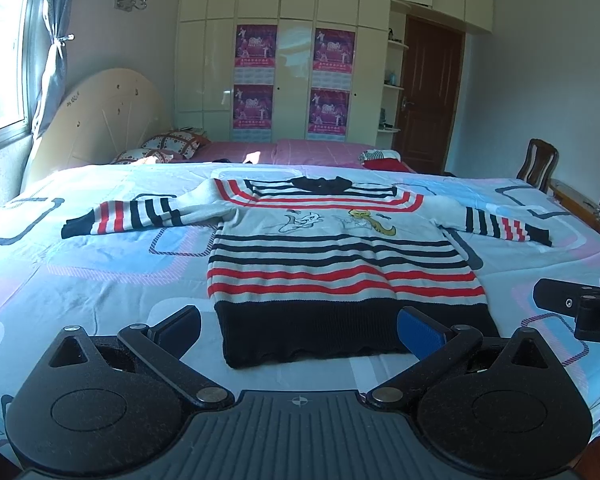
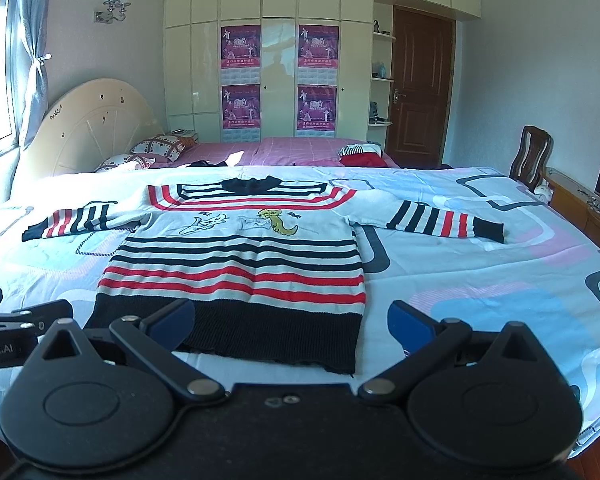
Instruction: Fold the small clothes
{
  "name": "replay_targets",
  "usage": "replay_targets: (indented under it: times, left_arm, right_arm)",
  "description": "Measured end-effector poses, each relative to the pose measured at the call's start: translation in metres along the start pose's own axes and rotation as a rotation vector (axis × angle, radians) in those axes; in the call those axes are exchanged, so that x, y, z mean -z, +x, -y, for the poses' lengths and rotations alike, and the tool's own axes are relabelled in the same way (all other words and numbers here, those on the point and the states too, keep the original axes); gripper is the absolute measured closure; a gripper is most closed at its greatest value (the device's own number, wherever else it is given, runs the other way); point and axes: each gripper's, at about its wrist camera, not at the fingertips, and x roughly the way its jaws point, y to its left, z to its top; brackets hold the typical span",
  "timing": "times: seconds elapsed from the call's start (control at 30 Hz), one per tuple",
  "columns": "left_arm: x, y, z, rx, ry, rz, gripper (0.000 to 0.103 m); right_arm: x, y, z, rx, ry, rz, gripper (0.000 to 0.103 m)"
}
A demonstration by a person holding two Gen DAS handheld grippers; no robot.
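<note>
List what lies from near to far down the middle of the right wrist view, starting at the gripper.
right gripper → sweater's black hem → red and black stripes → cartoon print → black collar → pink bedding → cream wardrobe with purple posters.

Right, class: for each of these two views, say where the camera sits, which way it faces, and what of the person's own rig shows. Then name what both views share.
Left wrist: sits on the left gripper above the bed's near edge, looking along the open fingers at the striped sweater; the right gripper shows at the right edge.
Right wrist: sits on the right gripper, facing the same way at the sweater; the left gripper shows at the left edge.
Shared: sweater, patterned bedspread, wardrobe, door.
</note>
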Motion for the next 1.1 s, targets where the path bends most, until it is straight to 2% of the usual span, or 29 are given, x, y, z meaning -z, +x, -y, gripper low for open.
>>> replay_targets:
  times: [1.1]
  left_arm:
    - [-0.006,0.0035,0.0013,0.005,0.028,0.005,0.0]
  right_arm:
    - [-0.0051,-0.0007,-0.0028,-0.003,0.006,0.006,0.0]
